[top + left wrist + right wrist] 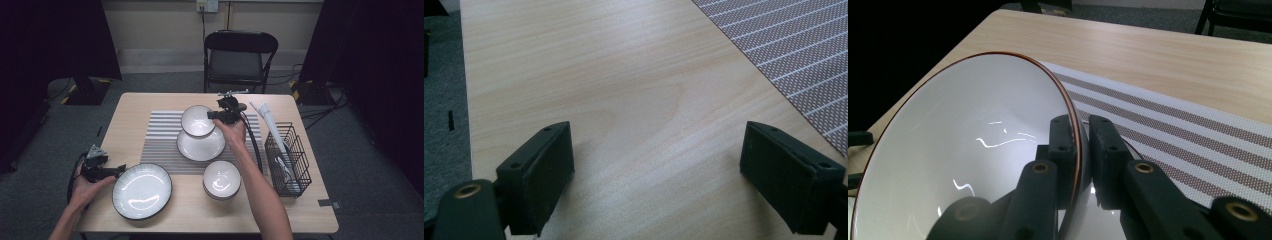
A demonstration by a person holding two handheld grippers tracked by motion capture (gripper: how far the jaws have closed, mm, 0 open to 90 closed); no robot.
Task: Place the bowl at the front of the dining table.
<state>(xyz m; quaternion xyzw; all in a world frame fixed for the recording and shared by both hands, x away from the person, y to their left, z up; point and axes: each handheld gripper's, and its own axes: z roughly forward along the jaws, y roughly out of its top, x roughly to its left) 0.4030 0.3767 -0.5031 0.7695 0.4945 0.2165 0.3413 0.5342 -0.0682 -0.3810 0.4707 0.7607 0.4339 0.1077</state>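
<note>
A white bowl (pixel 197 120) with a thin dark rim hangs tilted over the far edge of a white plate (pixel 201 146) on the striped mat (pixel 160 145). My right gripper (pixel 218 115) is shut on that bowl's rim; in the right gripper view the bowl (pixel 963 160) is close up, with the gripper (pixel 1082 131) pinching its brown-edged rim between both jaws. My left gripper (pixel 118 171) rests at the table's left front, by a large dark-rimmed plate (pixel 142 190). In the left gripper view that gripper (pixel 656 175) is open over bare wood.
A second white bowl (pixel 221 179) stands at the front of the mat. A black wire basket (pixel 287 160) holding white utensils sits at the table's right. A folding chair (pixel 239 59) stands behind the table. Bare wood lies left of the mat.
</note>
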